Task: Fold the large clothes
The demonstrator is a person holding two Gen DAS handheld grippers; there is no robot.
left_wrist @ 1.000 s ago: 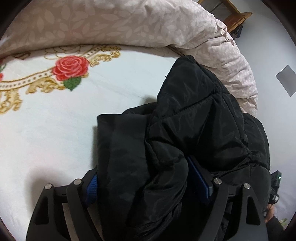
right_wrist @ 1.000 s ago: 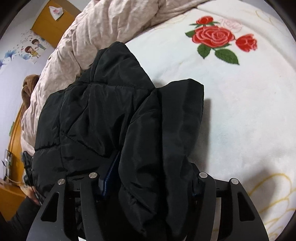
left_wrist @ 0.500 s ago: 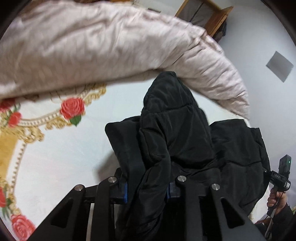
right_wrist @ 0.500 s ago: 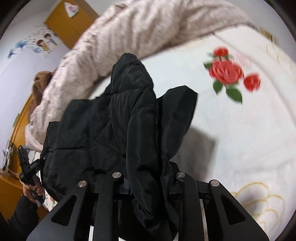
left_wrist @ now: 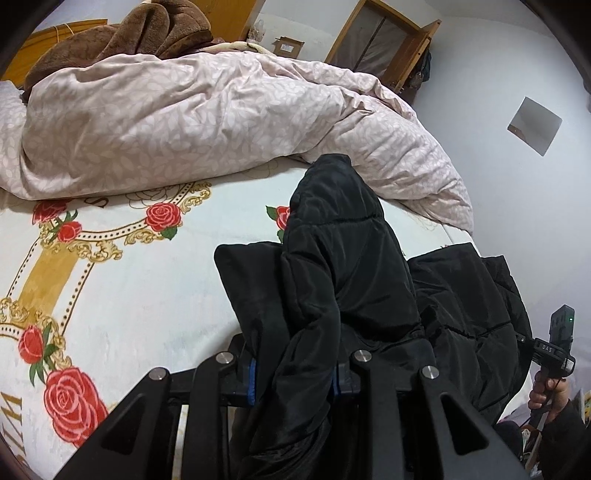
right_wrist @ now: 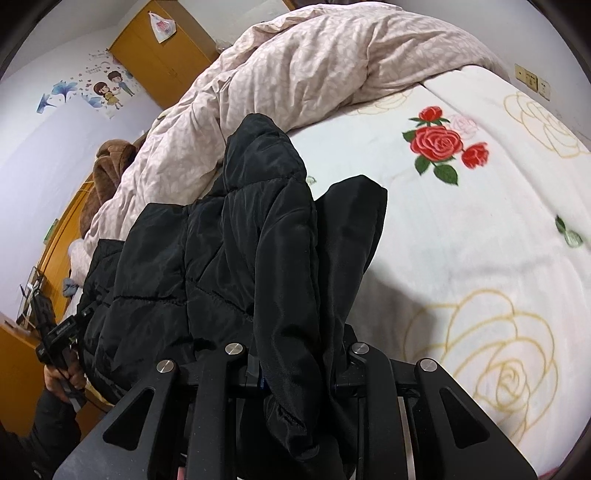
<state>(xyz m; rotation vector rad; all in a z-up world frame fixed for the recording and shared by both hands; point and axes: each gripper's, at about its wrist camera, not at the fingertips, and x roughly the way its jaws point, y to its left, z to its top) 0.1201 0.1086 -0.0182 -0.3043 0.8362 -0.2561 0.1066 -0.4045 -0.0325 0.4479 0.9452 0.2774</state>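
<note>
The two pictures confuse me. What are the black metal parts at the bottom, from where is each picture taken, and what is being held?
No robot here: a person holds a hand tool in each hand, with a camera looking along its two fingers. The black parts are those fingers. One picture is from the left gripper, one from the right gripper. Each is shut on a fold of the black padded jacket, bunched on a bed sheet printed with roses. A pink duvet lies behind. Each view also shows the person's other hand.

A rumpled pale pink duvet (left_wrist: 207,122) lies along the far side of the rose-printed bed (left_wrist: 122,295), a brown blanket (left_wrist: 122,33) beyond it; cartoon stickers (right_wrist: 107,90) on the left wall
</note>
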